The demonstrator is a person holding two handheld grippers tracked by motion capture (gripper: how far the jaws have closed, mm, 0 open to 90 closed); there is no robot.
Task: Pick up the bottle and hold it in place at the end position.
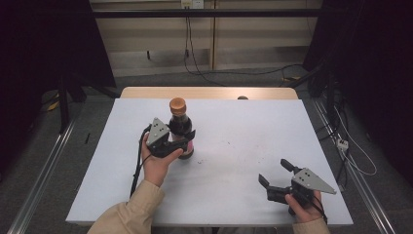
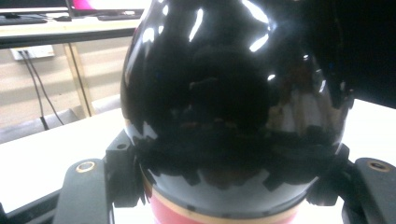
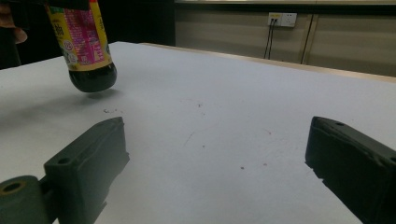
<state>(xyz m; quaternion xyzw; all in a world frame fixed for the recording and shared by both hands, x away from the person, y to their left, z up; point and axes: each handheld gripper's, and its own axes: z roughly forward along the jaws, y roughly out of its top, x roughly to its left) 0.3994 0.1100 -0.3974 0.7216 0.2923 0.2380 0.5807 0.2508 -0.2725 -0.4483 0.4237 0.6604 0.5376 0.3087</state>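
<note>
Two grippers: left gripper jaws clasp glossy dark bottle; right gripper jaws spread wide.

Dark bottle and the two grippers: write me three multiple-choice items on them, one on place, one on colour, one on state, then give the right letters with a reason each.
1. Where is the dark bottle on the table?
A. left of the middle, in the left gripper
B. at the near right corner
C. lying at the far edge

2. What colour is the bottle's cap?
A. white
B. orange-brown
C. blue

3. How does the right gripper stand?
A. shut on the bottle
B. shut on nothing
C. open, with nothing between its jaws

Answers: 1 A, since the high view shows the bottle left of centre and the left gripper view shows jaws pressed on both its sides. 2 B, since the high view shows an orange-brown cap on top. 3 C, since the right gripper view shows the jaws wide apart over bare table.
</note>
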